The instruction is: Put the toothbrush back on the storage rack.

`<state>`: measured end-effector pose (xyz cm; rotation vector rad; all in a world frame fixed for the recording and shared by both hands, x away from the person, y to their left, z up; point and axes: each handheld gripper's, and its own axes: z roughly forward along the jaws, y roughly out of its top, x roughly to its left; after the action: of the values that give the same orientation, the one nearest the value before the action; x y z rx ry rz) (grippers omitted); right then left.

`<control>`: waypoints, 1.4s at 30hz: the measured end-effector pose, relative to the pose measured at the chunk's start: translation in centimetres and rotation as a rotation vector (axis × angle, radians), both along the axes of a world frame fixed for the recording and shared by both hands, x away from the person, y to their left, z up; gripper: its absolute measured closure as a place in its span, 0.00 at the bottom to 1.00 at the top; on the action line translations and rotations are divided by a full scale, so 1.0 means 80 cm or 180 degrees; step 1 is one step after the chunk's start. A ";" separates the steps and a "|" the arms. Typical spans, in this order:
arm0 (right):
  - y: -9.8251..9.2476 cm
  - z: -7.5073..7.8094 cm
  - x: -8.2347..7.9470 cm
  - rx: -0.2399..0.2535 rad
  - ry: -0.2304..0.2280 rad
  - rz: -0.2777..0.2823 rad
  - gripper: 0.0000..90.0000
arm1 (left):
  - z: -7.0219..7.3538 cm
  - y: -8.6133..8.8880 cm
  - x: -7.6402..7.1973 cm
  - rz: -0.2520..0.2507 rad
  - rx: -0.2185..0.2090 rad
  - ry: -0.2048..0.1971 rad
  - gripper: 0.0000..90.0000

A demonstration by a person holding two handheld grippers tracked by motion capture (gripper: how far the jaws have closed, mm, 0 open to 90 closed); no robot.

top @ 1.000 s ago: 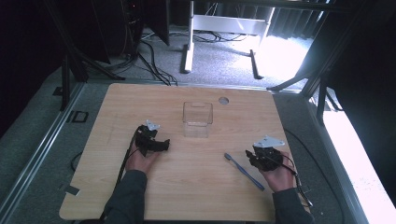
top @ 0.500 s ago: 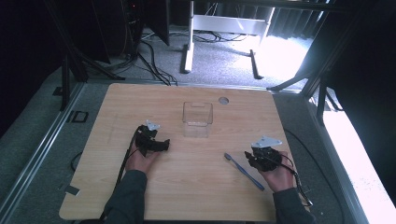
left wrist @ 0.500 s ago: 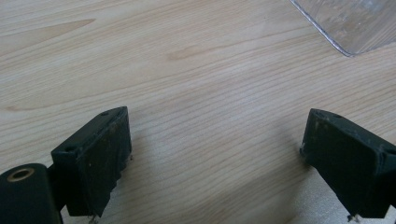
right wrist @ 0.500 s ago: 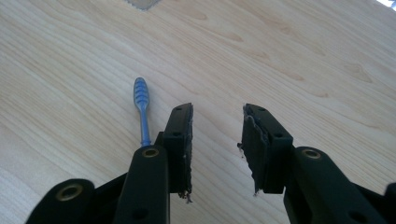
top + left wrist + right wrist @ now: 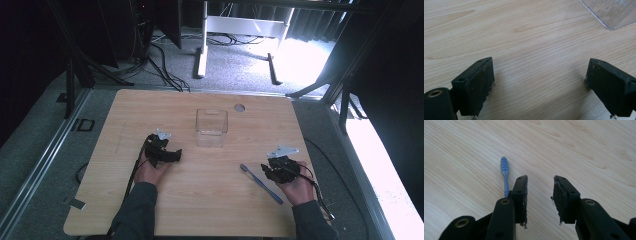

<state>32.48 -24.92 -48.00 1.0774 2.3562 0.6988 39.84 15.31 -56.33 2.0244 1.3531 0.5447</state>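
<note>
Wooden table: both hands rest low; left gripper agape, right gripper parted, empty, beside blue toothbrush.

High view looks forward-down over the whole bench from the person's side; both gripper views sit close above its wood, sharing toothbrush and clear box with it.
</note>
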 end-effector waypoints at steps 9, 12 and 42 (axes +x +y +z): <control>0.001 0.004 -0.001 -0.0007 0.0047 0.0054 0.71 | 0.000 0.000 0.000 -0.0002 0.0003 0.0002 0.10; 0.002 0.004 -0.001 -0.0021 0.0055 0.0064 0.71 | 0.000 0.000 0.000 -0.0003 0.0004 0.0002 0.10; 0.016 0.008 -0.003 -0.0139 0.0252 0.0182 0.73 | 0.000 0.000 0.000 -0.0001 0.0003 0.0001 0.10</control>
<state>32.25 -23.68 -47.38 1.0407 2.4664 0.6327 39.84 15.32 -56.32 2.0257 1.3529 0.5450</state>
